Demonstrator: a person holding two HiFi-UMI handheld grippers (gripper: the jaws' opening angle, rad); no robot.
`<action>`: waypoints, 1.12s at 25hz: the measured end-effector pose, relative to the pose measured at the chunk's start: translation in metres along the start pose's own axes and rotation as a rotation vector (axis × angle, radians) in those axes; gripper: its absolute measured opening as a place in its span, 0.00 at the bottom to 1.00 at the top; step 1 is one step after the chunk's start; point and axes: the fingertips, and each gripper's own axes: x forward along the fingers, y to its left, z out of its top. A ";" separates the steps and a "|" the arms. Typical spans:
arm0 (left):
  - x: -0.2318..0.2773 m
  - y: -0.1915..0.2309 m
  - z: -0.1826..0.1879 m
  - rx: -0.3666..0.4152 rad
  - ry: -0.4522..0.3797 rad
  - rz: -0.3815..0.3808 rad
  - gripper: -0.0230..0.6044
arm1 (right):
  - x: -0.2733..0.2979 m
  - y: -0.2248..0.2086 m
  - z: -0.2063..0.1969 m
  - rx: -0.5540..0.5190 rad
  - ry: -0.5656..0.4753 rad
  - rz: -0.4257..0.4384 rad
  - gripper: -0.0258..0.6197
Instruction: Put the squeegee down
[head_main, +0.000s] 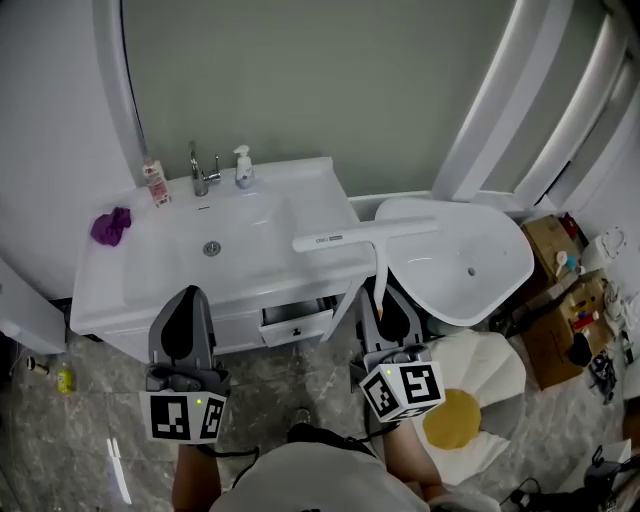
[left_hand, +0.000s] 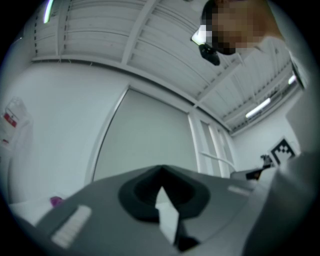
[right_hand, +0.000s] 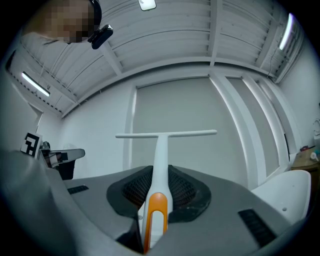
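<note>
Washbasin (head_main: 250, 225): white, on a cabinet.
Faucet (head_main: 200, 172): at the washbasin's back rim.
Soap dispenser (head_main: 243, 168): just right of the faucet.
Purple cloth (head_main: 110, 226): on the washbasin's left ledge.
Drawer (head_main: 295, 322): ajar, below the washbasin's front.
White tub (head_main: 480, 250): right of the washbasin.

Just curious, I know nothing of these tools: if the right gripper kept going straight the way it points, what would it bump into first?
Probably the grey wall panel behind the washbasin. The squeegee clamped in the right gripper sticks out ahead and would touch it first. Depth is hard to judge.
</note>
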 end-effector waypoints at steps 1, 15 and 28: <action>0.007 0.001 -0.003 0.001 -0.001 0.006 0.05 | 0.008 -0.004 -0.001 0.000 0.000 0.007 0.18; 0.081 -0.010 -0.036 0.017 0.021 0.021 0.05 | 0.076 -0.049 -0.027 0.050 0.030 0.054 0.18; 0.163 0.053 -0.064 0.004 0.028 -0.013 0.05 | 0.172 -0.058 -0.038 0.053 0.021 -0.013 0.18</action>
